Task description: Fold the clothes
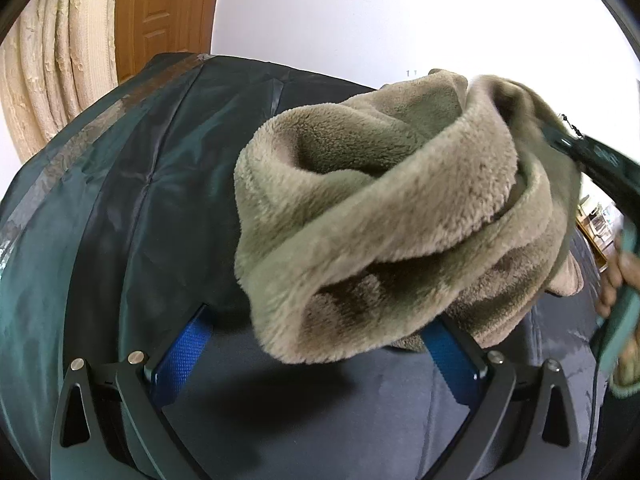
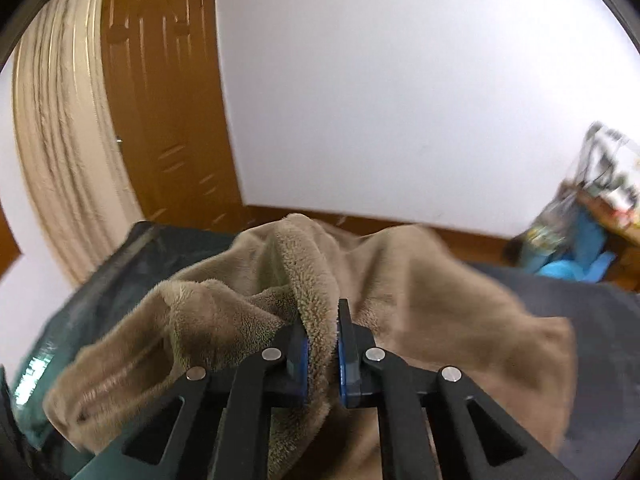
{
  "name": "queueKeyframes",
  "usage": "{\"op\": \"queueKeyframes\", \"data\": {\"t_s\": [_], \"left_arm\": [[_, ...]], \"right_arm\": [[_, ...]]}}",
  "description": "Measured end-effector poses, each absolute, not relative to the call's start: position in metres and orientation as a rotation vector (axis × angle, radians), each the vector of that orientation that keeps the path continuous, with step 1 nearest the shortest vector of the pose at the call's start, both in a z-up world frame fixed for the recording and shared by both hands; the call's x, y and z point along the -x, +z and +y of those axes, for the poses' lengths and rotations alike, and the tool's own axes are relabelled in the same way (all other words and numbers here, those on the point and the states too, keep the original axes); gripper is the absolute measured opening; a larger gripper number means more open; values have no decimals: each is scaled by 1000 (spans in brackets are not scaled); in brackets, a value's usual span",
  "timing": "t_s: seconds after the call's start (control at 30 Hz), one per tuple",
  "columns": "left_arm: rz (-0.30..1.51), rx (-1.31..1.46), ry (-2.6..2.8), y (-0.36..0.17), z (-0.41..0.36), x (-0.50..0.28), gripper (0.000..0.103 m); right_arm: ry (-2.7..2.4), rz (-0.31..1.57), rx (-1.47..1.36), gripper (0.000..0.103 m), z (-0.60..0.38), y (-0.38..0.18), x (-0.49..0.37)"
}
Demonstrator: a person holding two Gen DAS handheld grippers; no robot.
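Between the blue pads of the right tool (image 2: pixel 322 354), nearly closed, a fold of the plush olive-brown fleece garment (image 2: pixel 420 292) is pinched. Bunched cloth is raised over the dark grey bed (image 1: pixel 340 420), overhanging the wide-open, empty left tool (image 1: pixel 316 344). No legible writing is seen.

One fleece garment (image 1: pixel 384 216), olive-tan. Two grippers: left gripper (image 1: pixel 316 344), right gripper (image 2: pixel 322 344). One wooden door (image 2: pixel 168 100) and one cream curtain (image 2: pixel 60 140) beyond the garment. One hand (image 1: pixel 618 280).
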State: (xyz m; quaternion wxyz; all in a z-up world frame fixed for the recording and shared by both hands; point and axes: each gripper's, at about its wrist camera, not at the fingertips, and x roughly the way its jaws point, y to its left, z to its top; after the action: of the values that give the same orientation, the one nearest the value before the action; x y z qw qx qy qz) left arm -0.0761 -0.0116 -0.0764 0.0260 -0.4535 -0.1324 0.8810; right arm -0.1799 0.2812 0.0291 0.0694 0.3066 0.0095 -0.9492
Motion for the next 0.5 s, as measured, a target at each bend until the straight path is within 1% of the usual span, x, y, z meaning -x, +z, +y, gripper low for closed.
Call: {"op": "queueKeyframes", "data": {"t_s": [0.17, 0.27, 0.5], "left_arm": [[-415, 1395, 2730, -73, -11, 74, 103], [-406, 1386, 2736, -72, -10, 73, 103], [-366, 1395, 2746, -76, -4, 67, 103]], "right_arm": [[-2991, 64, -936, 11, 311, 30, 136], [-3021, -72, -1007, 11, 342, 20, 110], [-3004, -212, -1005, 11, 367, 22, 87]]}}
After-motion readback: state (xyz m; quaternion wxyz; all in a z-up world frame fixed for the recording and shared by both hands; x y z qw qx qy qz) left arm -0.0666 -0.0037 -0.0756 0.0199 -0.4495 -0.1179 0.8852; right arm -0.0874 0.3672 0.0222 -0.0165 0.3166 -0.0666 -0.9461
